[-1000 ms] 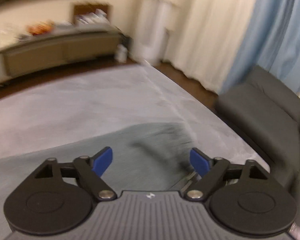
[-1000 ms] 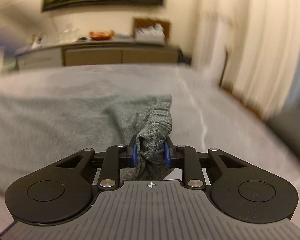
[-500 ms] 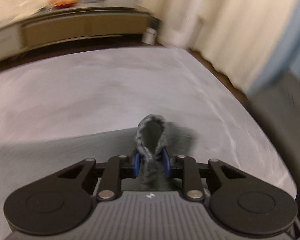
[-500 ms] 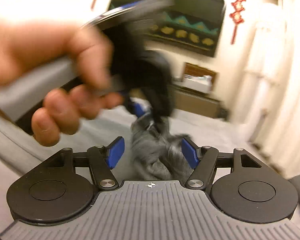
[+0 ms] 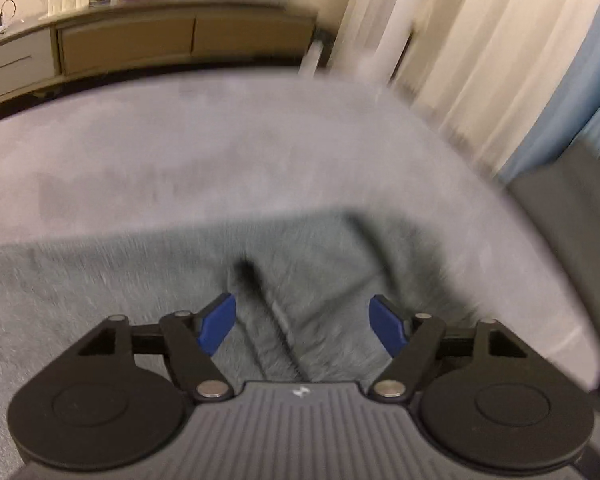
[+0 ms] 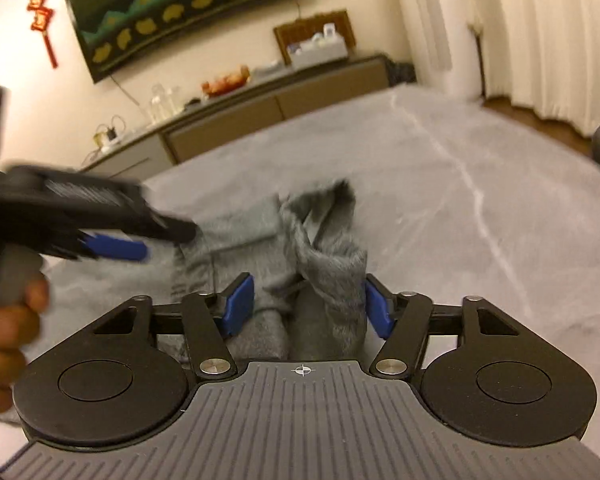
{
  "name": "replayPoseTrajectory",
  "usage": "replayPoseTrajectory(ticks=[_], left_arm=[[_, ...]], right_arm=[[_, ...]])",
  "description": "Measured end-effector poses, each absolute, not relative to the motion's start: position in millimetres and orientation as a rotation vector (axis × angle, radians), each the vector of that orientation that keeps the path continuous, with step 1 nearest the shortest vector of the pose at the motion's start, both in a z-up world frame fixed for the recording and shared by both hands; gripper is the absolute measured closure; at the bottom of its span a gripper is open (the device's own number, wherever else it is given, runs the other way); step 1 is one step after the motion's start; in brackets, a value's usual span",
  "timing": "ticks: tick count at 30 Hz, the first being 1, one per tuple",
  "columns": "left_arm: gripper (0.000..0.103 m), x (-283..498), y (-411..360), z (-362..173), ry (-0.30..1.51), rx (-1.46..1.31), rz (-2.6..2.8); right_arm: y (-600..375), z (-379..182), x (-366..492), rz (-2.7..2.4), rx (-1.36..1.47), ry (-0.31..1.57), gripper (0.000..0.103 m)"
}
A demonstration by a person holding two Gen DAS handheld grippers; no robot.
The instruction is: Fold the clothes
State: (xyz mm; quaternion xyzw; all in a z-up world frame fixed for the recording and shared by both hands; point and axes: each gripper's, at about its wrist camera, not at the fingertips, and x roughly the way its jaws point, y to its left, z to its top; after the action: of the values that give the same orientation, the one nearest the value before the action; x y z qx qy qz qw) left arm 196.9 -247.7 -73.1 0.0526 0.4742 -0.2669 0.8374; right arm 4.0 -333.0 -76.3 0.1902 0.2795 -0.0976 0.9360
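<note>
We see the grey knit garment (image 6: pixel 268 240) lying on the pale grey bedspread (image 6: pixel 480 168), which serves as our landmark. It sits on the near part of the bedspread, nearer us than the long sideboard (image 6: pixel 260 104) beyond the far edge. It is bunched rather than flat: one ribbed end (image 6: pixel 332 216) stands up in a crumpled hump, and a flatter panel spreads to the left of it. In the left wrist view the same garment (image 5: pixel 320 252) lies over the near bedspread (image 5: pixel 220 140) with a dark crease running through it, though motion blur hides finer detail.

Our right gripper (image 6: pixel 306 304) hangs just over the raised end, its blue pads apart with the knit between them but not pinched, so nothing is held. Our left gripper (image 5: pixel 302 322) is likewise spread wide above the cloth, gripping nothing. In the right wrist view, that left gripper (image 6: pixel 112 246) sits just left of the hump, held by a hand (image 6: pixel 4 320).

We judge that both tools hover low and close together because the heap needs one end picked up and drawn out. Whether the garment is being laid out for a fold or has just been let go between folds, this moment does not settle.
</note>
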Motion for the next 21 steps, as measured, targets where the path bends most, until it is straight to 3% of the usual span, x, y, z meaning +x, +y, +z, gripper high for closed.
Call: replayPoseTrajectory(ticks=[1,2,5,10,13,15,21], left_arm=[[0.031,198,-252,-81,0.997,0.131,-0.549],[0.035,199,-255,-87,0.982,0.149,-0.536],[0.083,198,-249,-79,0.928,0.138,-0.543],[0.081,194,-203,-51,0.863,0.028,-0.541],[0.072,186,-207,-43,0.851,0.083,-0.598],[0.051,180,-209,-38,0.843,0.12,-0.637],[0.043,164,-215,-22,0.815,0.23,-0.751]], right_arm=[[-333,-77,5,-0.196,0.39,0.571,0.065],[-332,-78,6,-0.193,0.392,0.571,0.087],[-318,-66,5,-0.214,0.256,0.495,0.092],[-244,-65,15,-0.067,-0.126,0.392,0.092],[-194,-78,20,0.004,-0.341,0.412,0.092],[-172,-87,21,0.004,-0.442,0.432,0.092],[-161,-86,16,-0.035,-0.477,0.421,0.092]])
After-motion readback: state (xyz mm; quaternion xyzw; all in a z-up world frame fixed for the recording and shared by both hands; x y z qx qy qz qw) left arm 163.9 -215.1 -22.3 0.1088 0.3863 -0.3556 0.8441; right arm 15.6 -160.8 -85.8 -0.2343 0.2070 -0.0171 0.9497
